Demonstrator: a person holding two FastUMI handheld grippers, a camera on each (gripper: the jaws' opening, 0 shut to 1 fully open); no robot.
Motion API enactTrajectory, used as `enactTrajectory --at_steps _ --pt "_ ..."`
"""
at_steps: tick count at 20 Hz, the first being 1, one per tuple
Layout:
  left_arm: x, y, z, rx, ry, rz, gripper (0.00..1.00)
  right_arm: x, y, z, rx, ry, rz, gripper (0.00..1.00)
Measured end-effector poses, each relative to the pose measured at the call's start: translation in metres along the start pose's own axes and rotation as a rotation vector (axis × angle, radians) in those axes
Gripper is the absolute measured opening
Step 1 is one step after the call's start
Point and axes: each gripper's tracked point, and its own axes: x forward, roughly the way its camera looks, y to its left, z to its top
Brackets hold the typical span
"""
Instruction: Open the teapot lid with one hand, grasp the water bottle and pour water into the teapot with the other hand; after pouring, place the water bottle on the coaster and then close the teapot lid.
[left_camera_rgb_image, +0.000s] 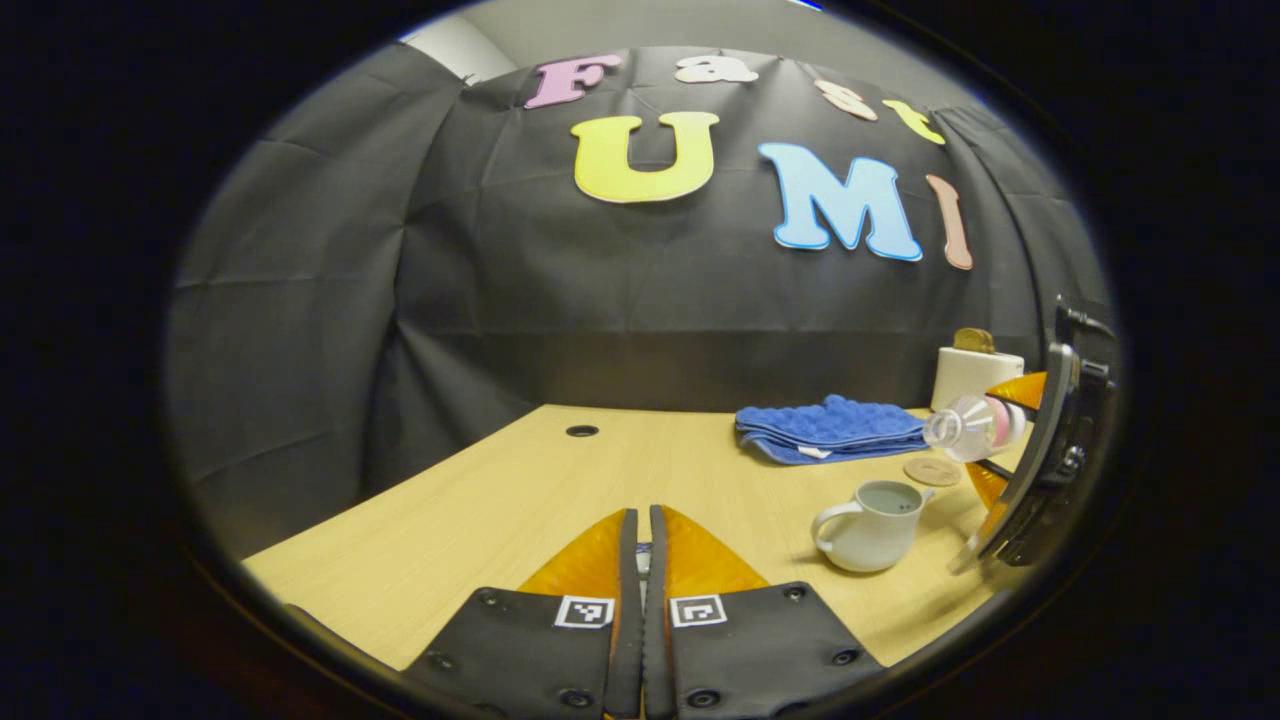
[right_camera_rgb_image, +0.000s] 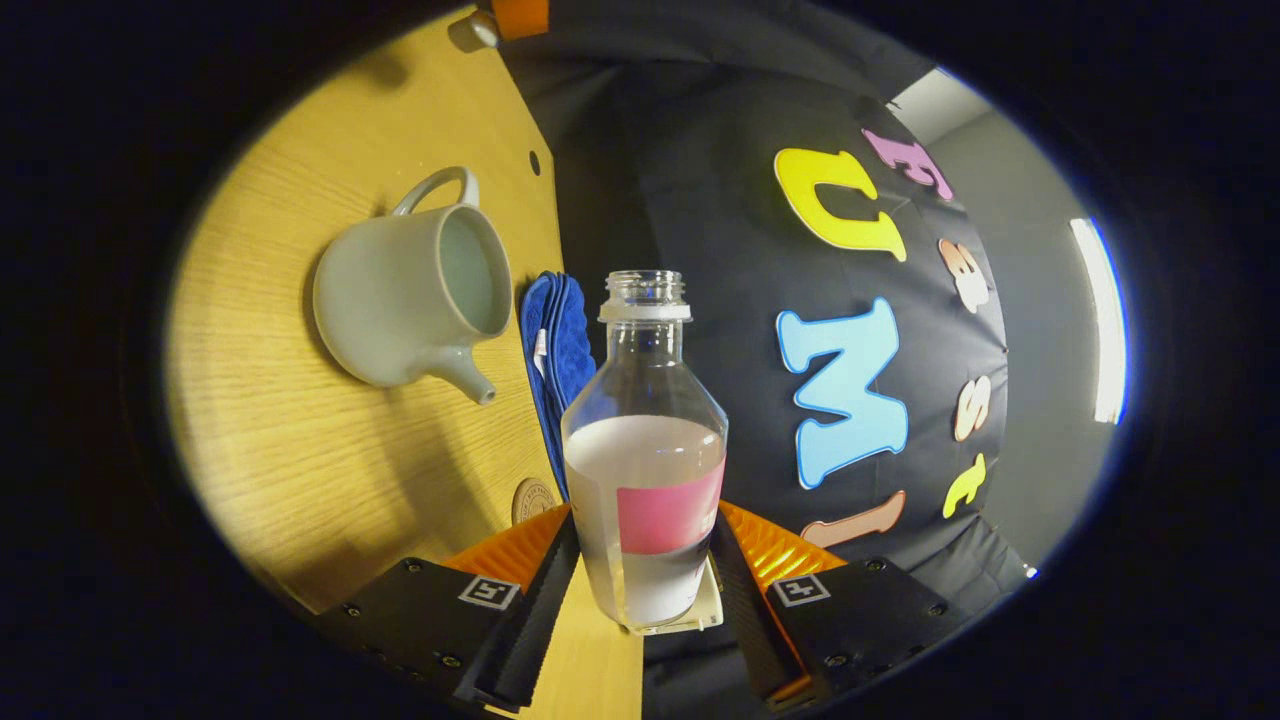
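The pale teapot (left_camera_rgb_image: 868, 525) stands on the table with no lid on and its mouth uncovered; in the right gripper view the teapot (right_camera_rgb_image: 410, 290) lies up and to the left. My right gripper (right_camera_rgb_image: 645, 522) is shut on the clear, uncapped water bottle (right_camera_rgb_image: 645, 470), about half full. In the left gripper view the bottle (left_camera_rgb_image: 972, 427) is tipped near level, mouth to the left, above and right of the teapot, held by the right gripper (left_camera_rgb_image: 1040, 460). My left gripper (left_camera_rgb_image: 643, 515) is shut low over the table, and a pale sliver, seemingly the lid, shows between its fingers.
A round coaster (left_camera_rgb_image: 932, 470) lies just behind the teapot; the coaster (right_camera_rgb_image: 532, 498) also sits near my right fingers. A folded blue cloth (left_camera_rgb_image: 830, 428) and a white container (left_camera_rgb_image: 975, 375) sit at the back. A cable hole (left_camera_rgb_image: 582, 431) marks the tabletop.
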Motion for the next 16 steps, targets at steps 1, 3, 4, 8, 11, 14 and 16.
enactTrajectory --at_steps 1,3,4,8,11,14,16 --pt "0.000 0.001 -0.001 -0.002 0.001 -0.001 0.06 0.002 -0.001 0.000 -0.033 -0.003 -0.006 0.77" --pt "0.000 0.002 -0.002 -0.001 0.003 0.001 0.06 0.003 -0.003 0.002 -0.089 -0.013 -0.016 0.77" --pt "0.001 0.003 -0.003 -0.003 0.005 0.001 0.06 0.003 -0.004 0.002 -0.110 -0.017 -0.018 0.77" --pt "0.001 0.006 -0.004 -0.005 0.009 0.004 0.07 0.005 -0.009 0.006 -0.204 -0.039 -0.044 0.77" --pt "0.000 0.007 -0.006 -0.007 0.010 0.005 0.07 0.006 -0.011 0.006 -0.256 -0.053 -0.055 0.77" --pt "0.000 0.010 -0.006 -0.004 0.011 0.009 0.07 0.007 -0.014 0.007 -0.309 -0.069 -0.078 0.77" --pt "0.000 0.010 -0.007 -0.004 0.013 0.009 0.07 0.008 -0.016 0.007 -0.330 -0.079 -0.084 0.77"
